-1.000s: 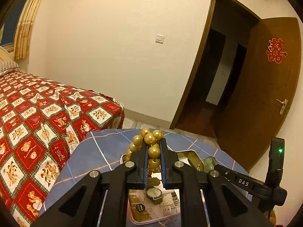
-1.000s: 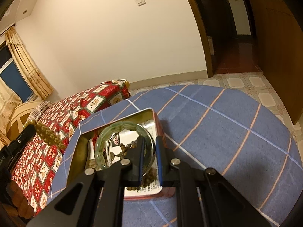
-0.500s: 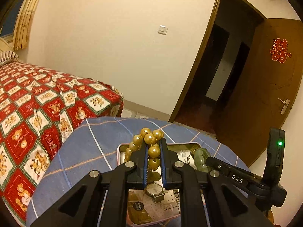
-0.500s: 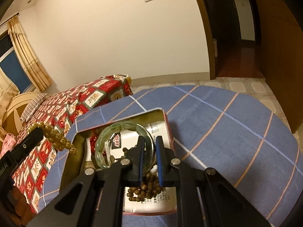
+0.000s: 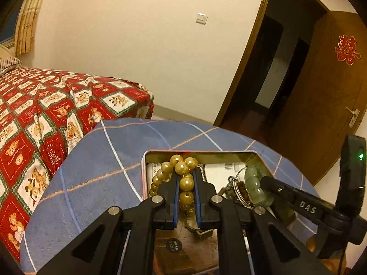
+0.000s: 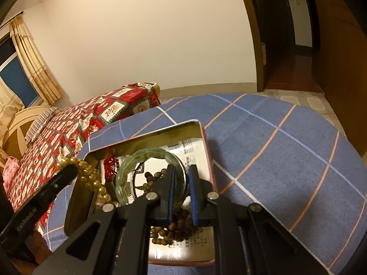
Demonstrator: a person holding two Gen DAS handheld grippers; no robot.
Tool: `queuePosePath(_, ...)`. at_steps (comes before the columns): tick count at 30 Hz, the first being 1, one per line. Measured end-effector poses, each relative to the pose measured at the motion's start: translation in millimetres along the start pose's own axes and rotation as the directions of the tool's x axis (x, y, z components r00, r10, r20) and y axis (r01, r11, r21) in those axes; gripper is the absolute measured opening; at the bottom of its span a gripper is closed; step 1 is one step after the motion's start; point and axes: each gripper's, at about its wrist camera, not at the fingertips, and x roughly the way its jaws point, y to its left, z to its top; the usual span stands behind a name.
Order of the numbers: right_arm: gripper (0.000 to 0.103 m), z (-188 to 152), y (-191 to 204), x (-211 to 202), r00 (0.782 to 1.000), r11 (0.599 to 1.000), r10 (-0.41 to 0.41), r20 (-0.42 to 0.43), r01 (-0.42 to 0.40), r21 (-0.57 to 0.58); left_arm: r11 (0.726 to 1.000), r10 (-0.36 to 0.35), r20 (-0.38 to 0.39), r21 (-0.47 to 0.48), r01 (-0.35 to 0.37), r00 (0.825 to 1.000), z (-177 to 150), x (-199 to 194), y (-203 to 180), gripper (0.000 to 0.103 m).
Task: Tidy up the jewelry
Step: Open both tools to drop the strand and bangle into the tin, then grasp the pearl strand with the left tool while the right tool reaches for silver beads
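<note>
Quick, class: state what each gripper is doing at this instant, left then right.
Left gripper: closed on the gold bead bracelet.
Right gripper: closed on the green jade bangle, over the tin.

Red quilted bed (image 5: 57,105), open door (image 5: 321,96), curtains (image 6: 34,64)

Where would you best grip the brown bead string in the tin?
Grip the brown bead string at its heaped coil on the paper by the tin's near end, coming from above, jaws across a few strands. It lies slack and low, partly under the green bangle.
</note>
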Motion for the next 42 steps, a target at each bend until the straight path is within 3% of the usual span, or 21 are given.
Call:
queuePosePath(4, 0.021, 0.3, -4.9, -3.6, 0.998, 0.998, 0.058, 0.025, -0.059, 0.032, 0.998, 0.054, 0.001, 0.041, -0.054, 0.999, -3.0, 4.4, -3.7, 0.01)
queuePosePath(5, 0.027, 1.3, -6.9, -7.1, 0.997, 0.996, 0.07, 0.04, -0.072, 0.044, 0.997, 0.062, 0.003, 0.049, -0.062, 0.998, -3.1, 4.8, -4.4, 0.014)
queuePosePath(6, 0.039, 2.1, -8.0, -10.6, 0.996, 0.996, 0.069, 0.058, -0.072, 0.051, 0.996, 0.068, 0.001, 0.061, -0.068, 0.998, -3.0, 4.4, -6.5, 0.019)
queuePosePath(8, 0.04, 2.9, -10.2, -18.8, 0.994, 0.997, 0.052, 0.1, -0.058, 0.058, 0.994, 0.076, 0.002, 0.073, -0.076, 0.997, -2.8, 1.7, -9.5, 0.047)
queuePosePath(10, 0.04, 3.9, -12.5, -22.9, 0.992, 0.996, 0.043, 0.118, -0.051, 0.066, 0.994, 0.087, 0.017, 0.072, -0.088, 0.996, -1.1, -4.1, -10.7, 0.054)
queuePosePath(19, 0.04, 3.4, -26.1, -43.3, 0.992, 0.992, -0.026, 0.125, 0.011, 0.122, 0.992, 0.121, 0.015, 0.042, -0.121, 0.993, -2.4, -33.2, -4.7, 0.055)
queuePosePath(26, 0.04, -27.5, -27.8, -66.5, 0.998, 0.996, -0.036, 0.048, 0.032, 0.084, 0.992, 0.117, 0.005, 0.053, -0.117, 0.993, -22.2, -66.1, -10.6, 0.055)
queuePosePath(32, 0.04, -50.8, -25.9, -87.2, 1.0, 0.998, -0.029, 0.008, 0.029, 0.06, 0.998, 0.07, -0.044, 0.005, -0.07, 0.997, -50.5, -90.5, -9.4, 0.055)
queuePosePath(39, 0.04, -72.2, -21.7, -109.2, 1.0, 0.999, -0.022, -0.003, 0.022, 0.039, 0.997, 0.039, -0.078, 0.072, -0.034, 0.996, -79.3, -114.5, -25.6, 0.055)
queuePosePath(42, 0.04, -82.3, -18.4, -114.6, 1.0, 1.0, -0.017, -0.017, 0.018, 0.024, 0.999, 0.007, -0.1, 0.049, -0.003, 0.995, -89.3, -120.5, -25.9, 0.055)
